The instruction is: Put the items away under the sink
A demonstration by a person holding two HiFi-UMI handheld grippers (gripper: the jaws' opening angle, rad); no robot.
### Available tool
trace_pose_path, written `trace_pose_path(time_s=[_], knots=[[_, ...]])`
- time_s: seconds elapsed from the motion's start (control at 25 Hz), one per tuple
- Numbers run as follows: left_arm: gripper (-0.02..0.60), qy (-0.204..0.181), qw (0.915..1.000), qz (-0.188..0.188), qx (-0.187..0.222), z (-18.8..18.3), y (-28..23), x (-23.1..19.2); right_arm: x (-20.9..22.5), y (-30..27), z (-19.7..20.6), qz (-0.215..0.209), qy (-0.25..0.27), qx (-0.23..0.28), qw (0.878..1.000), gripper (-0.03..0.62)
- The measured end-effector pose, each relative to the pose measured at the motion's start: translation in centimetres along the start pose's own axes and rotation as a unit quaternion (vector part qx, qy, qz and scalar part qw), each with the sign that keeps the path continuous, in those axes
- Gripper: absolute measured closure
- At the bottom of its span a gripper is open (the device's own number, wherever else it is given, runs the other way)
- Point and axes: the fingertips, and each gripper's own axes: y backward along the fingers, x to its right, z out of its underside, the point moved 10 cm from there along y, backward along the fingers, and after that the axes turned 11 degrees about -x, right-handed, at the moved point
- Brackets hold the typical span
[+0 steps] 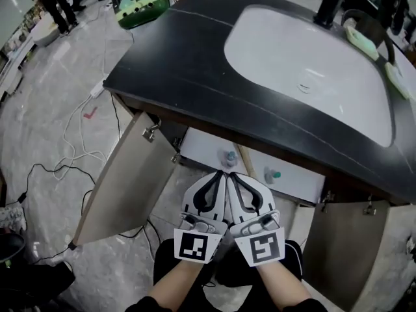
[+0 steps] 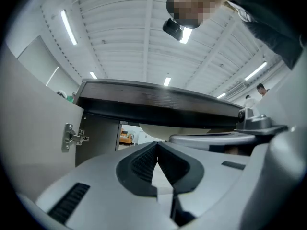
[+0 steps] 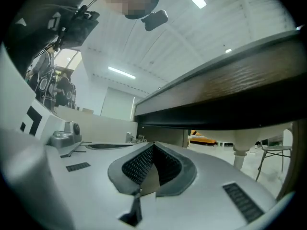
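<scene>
the left gripper [image 1: 220, 175] and right gripper [image 1: 236, 175] have jaws closed, empty. two bottles [image 1: 230, 156] stand in the open cabinet [image 1: 296, 177] ahead.

right tongs [image 3: 153, 146] | jaws together (nothing between) | below countertop [image 3: 230, 96]

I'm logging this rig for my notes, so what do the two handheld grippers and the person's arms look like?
The left gripper and right gripper are pale grey tapered shells with black teardrop-shaped recesses. Their fingers have black ribbed pads. Each carries a white marker cube printed with a black square pattern. The person wears dark sleeves.
</scene>
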Motion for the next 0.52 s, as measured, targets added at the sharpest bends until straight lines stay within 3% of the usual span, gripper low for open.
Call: trace_pose_path(time_s=[0.24, 0.52], knots=[[0.574, 0.004, 0.9984, -0.032, -0.046, -0.5, 2.5, 0.1, -2.2, 1.4, -0.7, -0.029, -0.006, -0.041, 0.999, 0.563], [0.574, 0.009, 0.9966, -0.058, -0.058, -4.6, 5.4, 1.6, -3.5, 3.3, -4.1, -0.034, -0.022, -0.059, 0.997, 0.563]])
